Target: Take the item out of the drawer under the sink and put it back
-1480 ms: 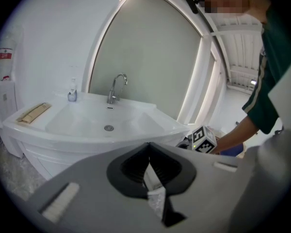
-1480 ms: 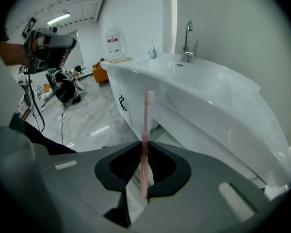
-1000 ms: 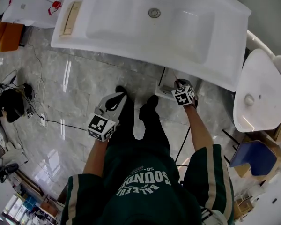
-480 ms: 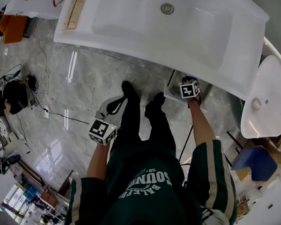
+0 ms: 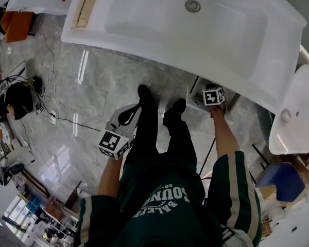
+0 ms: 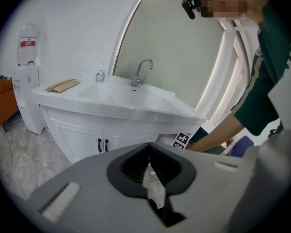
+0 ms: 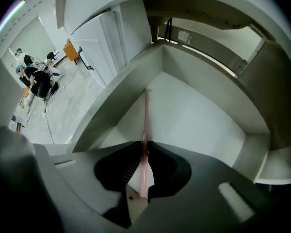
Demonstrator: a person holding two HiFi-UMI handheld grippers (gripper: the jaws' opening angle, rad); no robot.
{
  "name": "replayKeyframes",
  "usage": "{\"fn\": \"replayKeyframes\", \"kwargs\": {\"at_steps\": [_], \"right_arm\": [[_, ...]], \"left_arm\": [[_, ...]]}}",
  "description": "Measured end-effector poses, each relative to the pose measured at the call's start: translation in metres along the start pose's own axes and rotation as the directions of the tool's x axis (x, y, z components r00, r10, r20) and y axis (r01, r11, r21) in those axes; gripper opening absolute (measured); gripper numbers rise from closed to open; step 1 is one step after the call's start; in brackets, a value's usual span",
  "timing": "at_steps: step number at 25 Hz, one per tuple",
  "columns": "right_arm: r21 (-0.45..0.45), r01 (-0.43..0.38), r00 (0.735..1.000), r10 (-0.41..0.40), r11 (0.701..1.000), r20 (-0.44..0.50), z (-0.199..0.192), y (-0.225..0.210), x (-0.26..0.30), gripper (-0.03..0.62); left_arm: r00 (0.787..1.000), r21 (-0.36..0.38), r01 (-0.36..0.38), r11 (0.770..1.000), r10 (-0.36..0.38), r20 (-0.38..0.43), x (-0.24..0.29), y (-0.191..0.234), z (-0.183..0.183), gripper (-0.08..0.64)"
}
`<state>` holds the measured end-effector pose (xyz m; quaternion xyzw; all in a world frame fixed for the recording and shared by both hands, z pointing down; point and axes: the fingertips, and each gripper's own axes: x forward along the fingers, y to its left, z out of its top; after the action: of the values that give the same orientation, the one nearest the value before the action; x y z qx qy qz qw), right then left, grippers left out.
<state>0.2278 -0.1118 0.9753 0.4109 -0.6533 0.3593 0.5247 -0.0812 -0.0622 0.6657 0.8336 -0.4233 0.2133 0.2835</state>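
Note:
Under the white sink (image 5: 195, 30), the open drawer (image 5: 189, 100) shows a bare white inside (image 7: 199, 115) in the right gripper view. My right gripper (image 5: 211, 89) points steeply down into it. This gripper (image 7: 144, 148) is shut on a thin pink stick-like item (image 7: 145, 120), whose far end reaches toward the drawer's floor. My left gripper (image 5: 133, 110) hangs beside the person's left leg, away from the drawer. Its jaws (image 6: 148, 152) meet at the tips with nothing between them.
The white vanity (image 6: 77, 130) has two doors with black handles (image 6: 102, 145). A faucet (image 6: 141, 71) and a wooden piece (image 5: 85, 7) are on the counter. A toilet (image 5: 297, 112) stands at the right. Cables and a black bag (image 5: 15, 105) lie on the marble floor at left.
My right gripper has sunk lower over the open drawer, still shut on the pink item. The left gripper has dropped a little beside the leg. The head camera has shifted.

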Motion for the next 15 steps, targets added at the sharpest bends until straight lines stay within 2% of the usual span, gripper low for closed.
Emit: {"fn": "replayKeyframes", "kwargs": {"at_steps": [5,15], "right_arm": [[0.025,-0.026,1.000,0.026,0.999,-0.004,0.003,0.004,-0.002,0.051],[0.045,-0.014,0.997,0.011,0.999,0.072,0.009,0.013,-0.050,0.058]], "left_arm": [[1.000,-0.006,0.005,1.000,-0.005,0.002,-0.001,-0.001,-0.002,0.051],[0.998,0.021,0.042,0.999,-0.043,0.034,-0.011,-0.013,0.020,0.051]]}}
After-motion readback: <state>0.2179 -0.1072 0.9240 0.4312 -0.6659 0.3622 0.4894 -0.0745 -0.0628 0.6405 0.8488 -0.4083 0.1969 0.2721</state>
